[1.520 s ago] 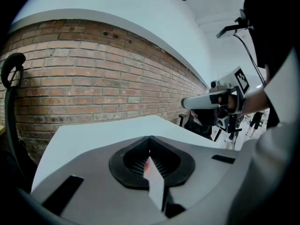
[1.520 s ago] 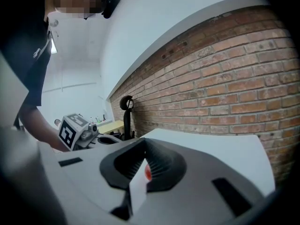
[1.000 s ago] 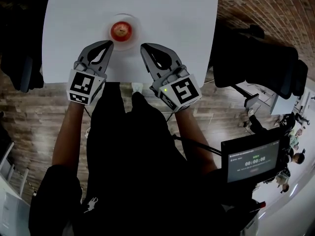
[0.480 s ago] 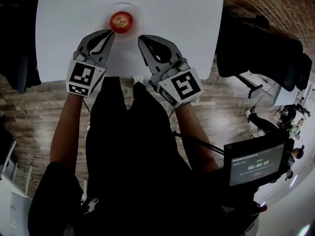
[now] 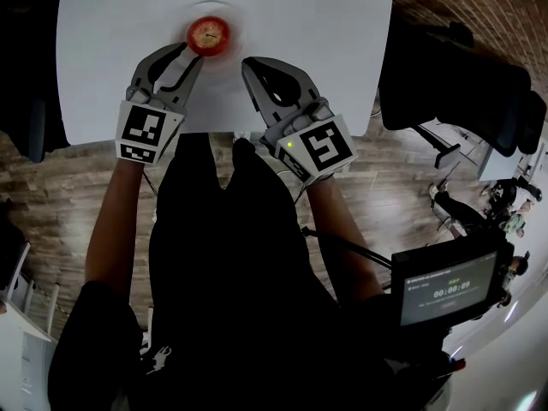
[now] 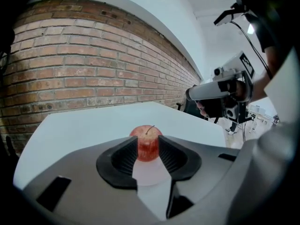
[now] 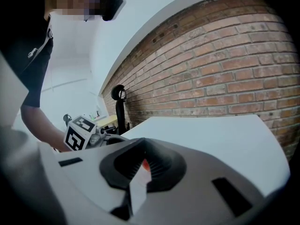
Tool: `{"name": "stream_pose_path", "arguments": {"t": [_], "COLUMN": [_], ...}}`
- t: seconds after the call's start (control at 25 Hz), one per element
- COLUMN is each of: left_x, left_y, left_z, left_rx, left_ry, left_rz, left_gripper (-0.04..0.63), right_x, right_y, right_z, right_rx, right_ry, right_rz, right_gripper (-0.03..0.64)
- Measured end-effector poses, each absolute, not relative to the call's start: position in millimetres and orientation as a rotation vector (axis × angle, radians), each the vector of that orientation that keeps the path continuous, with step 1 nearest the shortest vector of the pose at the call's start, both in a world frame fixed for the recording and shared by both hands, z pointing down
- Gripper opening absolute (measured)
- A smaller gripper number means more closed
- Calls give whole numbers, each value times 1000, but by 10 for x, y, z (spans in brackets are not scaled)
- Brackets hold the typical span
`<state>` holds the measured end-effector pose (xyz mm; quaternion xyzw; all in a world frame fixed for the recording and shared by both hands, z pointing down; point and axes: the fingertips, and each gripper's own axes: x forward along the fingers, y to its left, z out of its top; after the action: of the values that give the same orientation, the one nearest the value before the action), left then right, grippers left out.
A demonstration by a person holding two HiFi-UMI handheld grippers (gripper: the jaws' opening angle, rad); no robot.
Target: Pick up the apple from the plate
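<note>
A red apple [image 5: 208, 34] sits on a pale plate [image 5: 233, 20] at the far middle of the white table [image 5: 300, 24]. My left gripper [image 5: 187, 56] is just short of the apple on its near left side, its jaws opening. In the left gripper view the apple [image 6: 146, 137] shows through the gap past the fingertips, with no pad pressing on it. My right gripper [image 5: 253, 68] hovers over the table to the apple's near right, jaws together and empty. The right gripper view shows only a red sliver of the apple [image 7: 146, 165] beyond the tips.
A black office chair [image 5: 454, 84] stands off the table's right edge. A small screen with a timer [image 5: 445, 285] sits low at the right. A brick wall [image 6: 93, 64] runs behind the table. The person's dark clothing [image 5: 231, 272] fills the near side.
Both grippers have sunk and edged toward the apple. The left gripper's jaws, closed before, have parted. The right gripper stays closed.
</note>
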<state>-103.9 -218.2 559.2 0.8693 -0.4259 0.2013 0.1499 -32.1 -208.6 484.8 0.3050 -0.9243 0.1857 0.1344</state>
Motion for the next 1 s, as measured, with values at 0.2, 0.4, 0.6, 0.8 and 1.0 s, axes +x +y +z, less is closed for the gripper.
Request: {"name": "stream_pose_path", "arguments": {"t": [0.2, 0.4, 0.6, 0.8, 1.0], "left_x": [-1060, -1047, -1013, -978, -911], "left_y": [-2179, -2179, -2218, -2282, -2323], "left_z": [5630, 5692, 5765, 5813, 5888], "left_rx": [2504, 2511, 2514, 2523, 2533], "left_ry": [-1240, -1231, -1224, -1213, -1185], "left_rz": [613, 644, 674, 696, 734], "left_gripper": [214, 321, 378, 426, 431], "right_x": [-340, -338, -324, -322, -296], "right_y": [-2080, -2073, -2079, -2085, -2086], "right_z": [4847, 4856, 4858, 4861, 4864], "right_rx": [873, 875, 880, 884, 895], "right_ry": [-2682, -2677, -2673, -2670, -2665], "right_rz": [537, 546, 546, 551, 556], "right_gripper": [3, 2, 3, 2, 3]}}
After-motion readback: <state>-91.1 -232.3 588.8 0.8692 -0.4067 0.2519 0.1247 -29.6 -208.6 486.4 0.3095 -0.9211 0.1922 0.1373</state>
